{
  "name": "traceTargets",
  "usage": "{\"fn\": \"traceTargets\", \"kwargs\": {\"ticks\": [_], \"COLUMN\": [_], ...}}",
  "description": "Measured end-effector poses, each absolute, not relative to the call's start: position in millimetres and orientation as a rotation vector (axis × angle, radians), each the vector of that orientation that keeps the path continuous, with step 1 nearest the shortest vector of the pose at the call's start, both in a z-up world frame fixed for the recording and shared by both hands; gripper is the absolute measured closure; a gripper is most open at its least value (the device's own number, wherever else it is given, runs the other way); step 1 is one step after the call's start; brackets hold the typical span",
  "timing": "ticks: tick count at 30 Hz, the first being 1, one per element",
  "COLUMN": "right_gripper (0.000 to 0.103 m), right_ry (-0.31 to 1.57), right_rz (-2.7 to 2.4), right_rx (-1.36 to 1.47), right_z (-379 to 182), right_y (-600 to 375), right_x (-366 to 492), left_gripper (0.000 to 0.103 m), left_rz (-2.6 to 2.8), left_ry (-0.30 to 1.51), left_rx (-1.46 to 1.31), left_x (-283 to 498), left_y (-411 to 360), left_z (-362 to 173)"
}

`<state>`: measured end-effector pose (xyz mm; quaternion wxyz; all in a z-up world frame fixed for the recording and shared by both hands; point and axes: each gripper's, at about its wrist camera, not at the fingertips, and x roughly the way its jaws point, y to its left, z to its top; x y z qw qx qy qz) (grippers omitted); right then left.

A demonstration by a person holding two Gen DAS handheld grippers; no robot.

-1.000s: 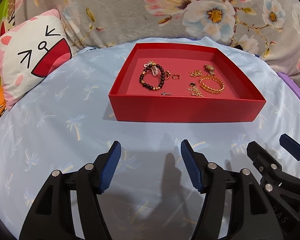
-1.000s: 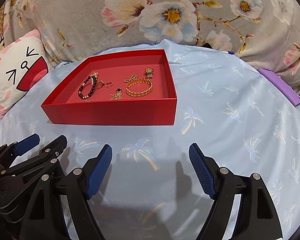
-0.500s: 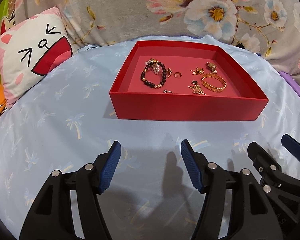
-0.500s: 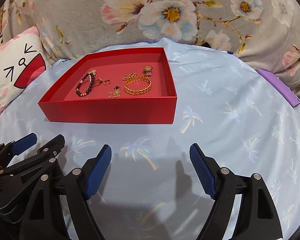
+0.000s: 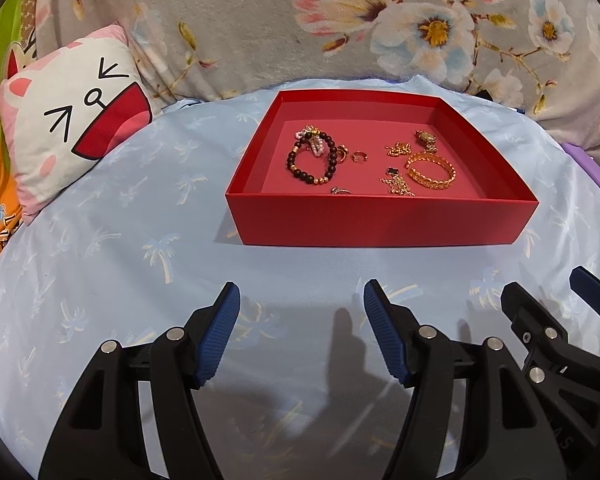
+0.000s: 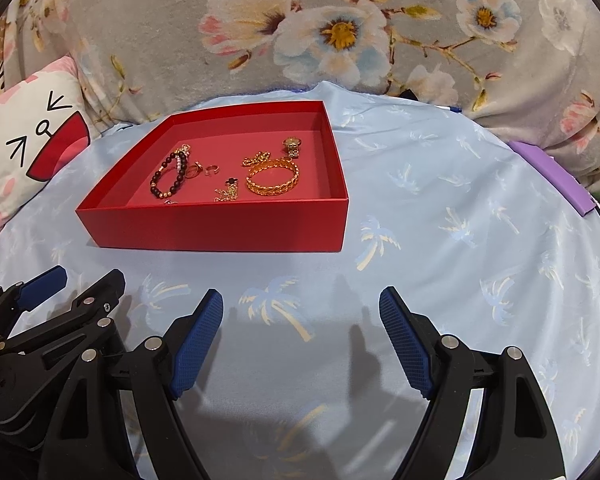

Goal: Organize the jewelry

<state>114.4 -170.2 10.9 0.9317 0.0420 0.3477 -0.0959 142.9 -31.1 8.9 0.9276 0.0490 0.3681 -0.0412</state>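
Red box (image 5: 380, 220) in mid-frame holds all the jewelry (image 5: 431, 170) you can see, scattered loosely. Your left gripper (image 5: 302, 336) and right gripper (image 6: 302, 340) hang apart and empty at the bottom, so this fits sorting ahead or sorting finished.

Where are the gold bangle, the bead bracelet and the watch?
gold bangle (image 5: 431, 171), left wrist view, near side of the band
bead bracelet (image 5: 311, 158), left wrist view, point falls inside the bead loop
watch (image 6: 292, 146), right wrist view, on the case
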Motion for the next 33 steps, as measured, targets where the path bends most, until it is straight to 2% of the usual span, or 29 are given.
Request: {"fn": "traceTargets", "kwargs": {"ticks": [33], "right_gripper": [0.024], "right_ry": [0.705], "right_rz": [-0.199], "right_rx": [0.076], "right_z": [9.7], "right_y": [-171.9], "right_x": [114.7], "left_gripper": [0.040], "left_rz": [-0.076], "left_ry": [0.743], "left_rx": [0.100], "left_x": [142.0], "left_y": [-28.3], "left_z": [9.6]}}
